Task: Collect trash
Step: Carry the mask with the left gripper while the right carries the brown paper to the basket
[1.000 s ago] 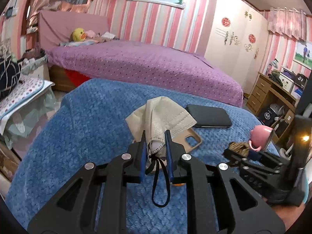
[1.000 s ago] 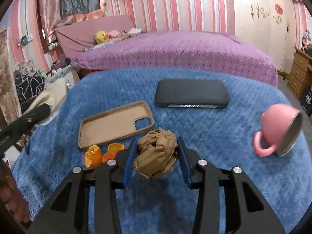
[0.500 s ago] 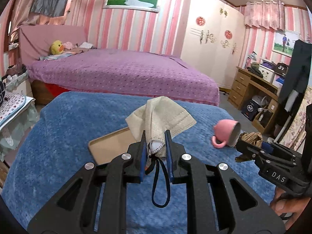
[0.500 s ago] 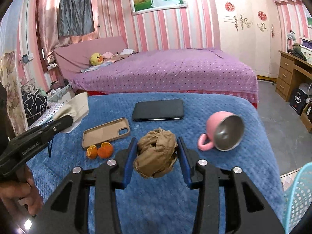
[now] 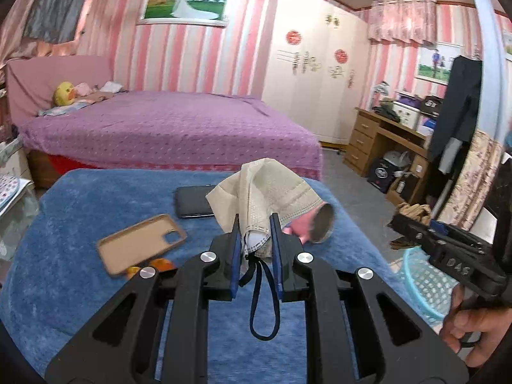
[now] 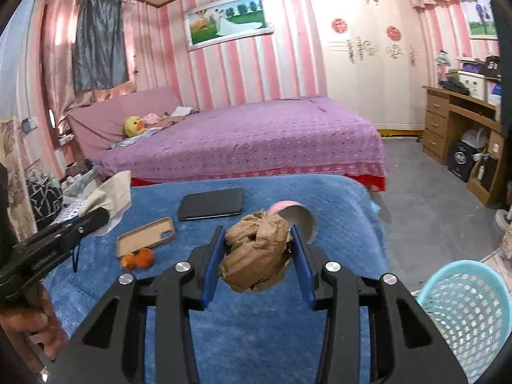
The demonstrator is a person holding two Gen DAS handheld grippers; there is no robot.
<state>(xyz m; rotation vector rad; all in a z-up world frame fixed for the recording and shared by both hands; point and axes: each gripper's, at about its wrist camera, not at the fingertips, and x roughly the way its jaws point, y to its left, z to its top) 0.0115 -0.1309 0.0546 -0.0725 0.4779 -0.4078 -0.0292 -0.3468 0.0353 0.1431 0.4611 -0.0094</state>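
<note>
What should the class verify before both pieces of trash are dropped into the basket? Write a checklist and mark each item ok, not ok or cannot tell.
1. Left tongs clamp the face mask: ok.
2. Right tongs clamp the crumpled brown paper: ok.
3. Light blue basket in sight, beside the blue bed cover: ok.
4. Either load above the basket opening: not ok, both are over the cover.
5. Mask strap hangs free: ok.
6. Basket has room: cannot tell.
</note>
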